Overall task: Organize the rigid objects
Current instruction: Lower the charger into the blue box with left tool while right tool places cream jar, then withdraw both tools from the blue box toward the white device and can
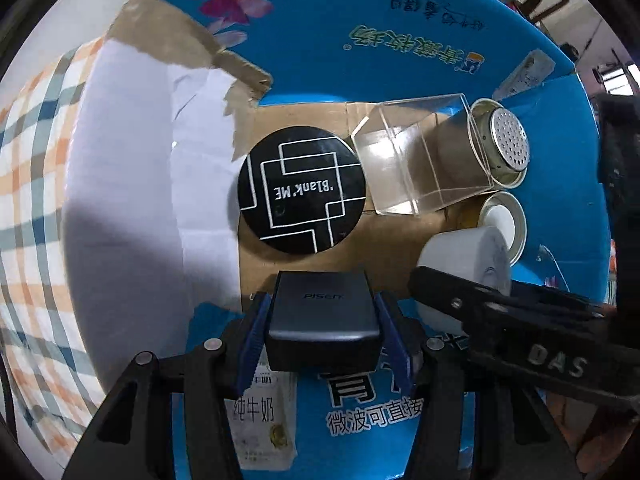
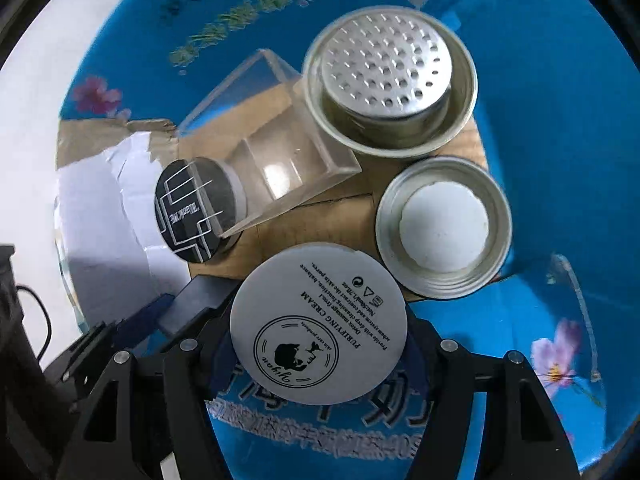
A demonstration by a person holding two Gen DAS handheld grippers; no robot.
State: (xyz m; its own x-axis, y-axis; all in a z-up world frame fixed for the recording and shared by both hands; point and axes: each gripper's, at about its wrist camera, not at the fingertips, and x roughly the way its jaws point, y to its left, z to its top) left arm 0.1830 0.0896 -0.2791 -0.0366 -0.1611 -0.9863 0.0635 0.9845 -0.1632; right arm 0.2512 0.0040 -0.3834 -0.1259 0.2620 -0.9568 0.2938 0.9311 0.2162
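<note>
Dark grey plastic is what we are pinching in the left claw (image 1: 324, 320): a charger block (image 1: 324, 312), squeezed on both flanks by the blue pads so it cannot twist, and held low over the near end of the blue cardboard box (image 1: 400, 32). In the right claw (image 2: 320, 344) we are gripping a white cream jar (image 2: 318, 330) by its sides, its printed end facing the camera, hanging just beside the charger.

Both are hovering over the one patch of brown box floor (image 1: 264, 276) not yet taken, which looks like why we are carrying them in together. Further in, the black round compact (image 1: 302, 190) is lying flat, touching the tipped clear acrylic box (image 1: 420, 160). Beyond that, the perforated metal tin (image 2: 390, 80) and the lid with a white liner (image 2: 444, 228) are sitting side by side, packed close to save room. Checked cloth (image 1: 36, 152) is showing outside the box.
</note>
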